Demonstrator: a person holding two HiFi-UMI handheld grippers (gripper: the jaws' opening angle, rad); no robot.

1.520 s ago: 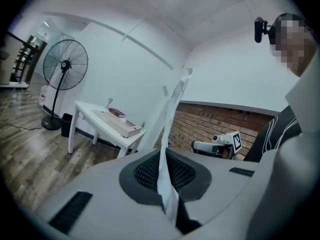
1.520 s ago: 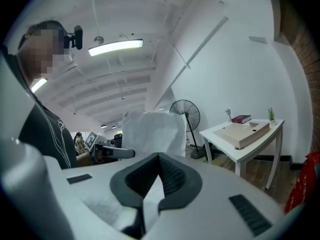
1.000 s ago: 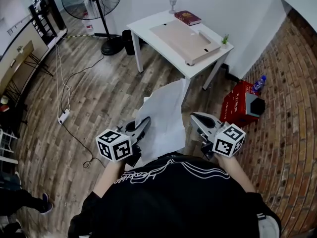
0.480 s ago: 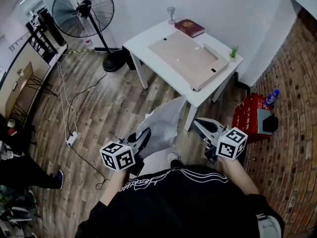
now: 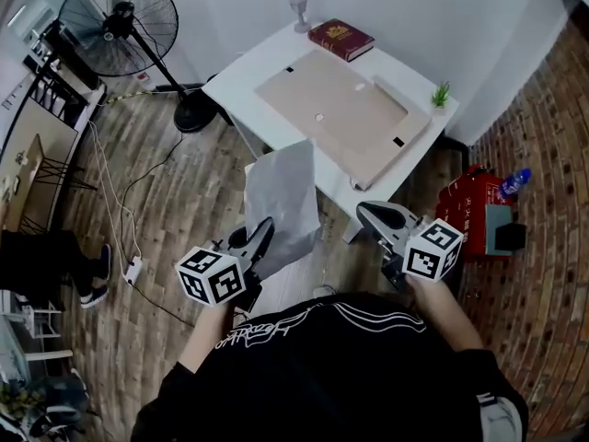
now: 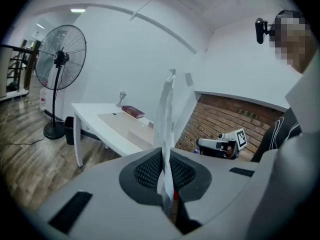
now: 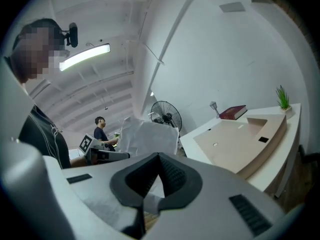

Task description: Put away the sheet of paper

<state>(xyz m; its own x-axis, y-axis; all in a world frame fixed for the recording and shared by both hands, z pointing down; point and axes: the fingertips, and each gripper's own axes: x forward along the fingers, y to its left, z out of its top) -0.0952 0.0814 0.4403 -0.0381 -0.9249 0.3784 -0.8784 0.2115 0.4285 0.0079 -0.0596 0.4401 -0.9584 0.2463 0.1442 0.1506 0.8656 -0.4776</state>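
My left gripper (image 5: 260,235) is shut on the lower edge of a white, slightly crumpled sheet of paper (image 5: 282,199), which stands up in front of me. In the left gripper view the sheet (image 6: 165,115) shows edge-on, pinched between the pads. My right gripper (image 5: 370,214) hangs to the right of the sheet, apart from it, its jaws together with nothing in them. The sheet (image 7: 149,135) and the left gripper (image 7: 102,155) also show in the right gripper view. A flat beige folder (image 5: 340,110) lies on the white table (image 5: 241,70) ahead.
On the table's far side stand a red book (image 5: 340,39), a goblet (image 5: 299,9) and a small plant (image 5: 442,94). A standing fan (image 5: 115,33) is at the left. A red crate (image 5: 465,212) sits by the brick wall. Cables and a power strip (image 5: 132,270) lie on the floor; a person's legs (image 5: 55,263) show far left.
The table has come closer and now lies just beyond the grippers. The sheet stays held in the left gripper and now overlaps the table's near edge. Both grippers travelled forward together.
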